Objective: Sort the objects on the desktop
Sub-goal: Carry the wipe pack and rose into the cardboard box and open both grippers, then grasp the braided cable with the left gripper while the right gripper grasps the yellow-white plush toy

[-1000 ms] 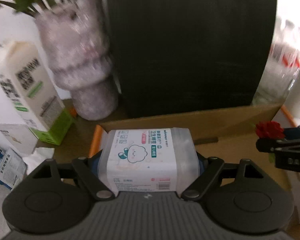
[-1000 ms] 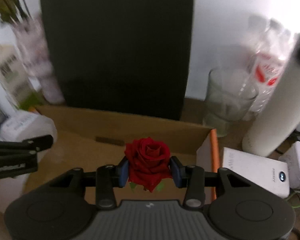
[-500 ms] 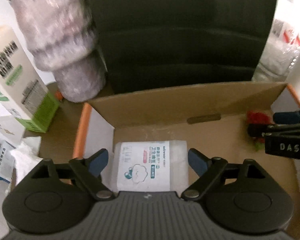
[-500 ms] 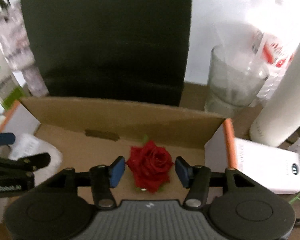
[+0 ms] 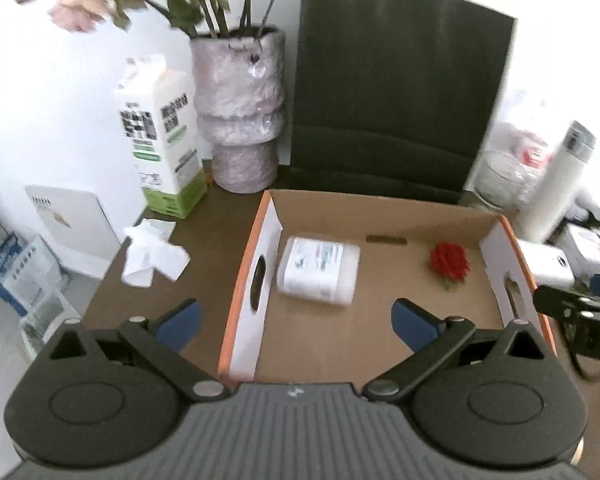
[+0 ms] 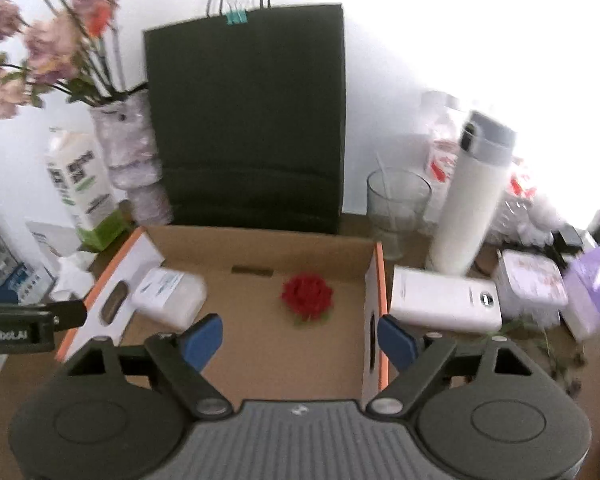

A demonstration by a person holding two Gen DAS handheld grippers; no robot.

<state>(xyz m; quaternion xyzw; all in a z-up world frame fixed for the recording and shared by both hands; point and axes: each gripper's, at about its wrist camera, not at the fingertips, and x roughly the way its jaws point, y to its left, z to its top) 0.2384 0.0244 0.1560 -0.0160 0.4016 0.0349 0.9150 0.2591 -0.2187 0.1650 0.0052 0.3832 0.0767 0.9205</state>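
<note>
While opening, left claw [image 5: 296,322] empty, right claw [image 6: 300,338] empty

Both wrist views above box [image 5: 384,344]

White lettering ending "mRobot.AI" on the left claw [image 6: 24,330], milk carton [image 5: 160,136] print too blurred to read

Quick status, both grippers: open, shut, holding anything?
Left gripper: jaws opening, nothing between them; the swab box lies in the cardboard box.
Right gripper: jaws opening, nothing held; the red rose lies in the box.
</note>
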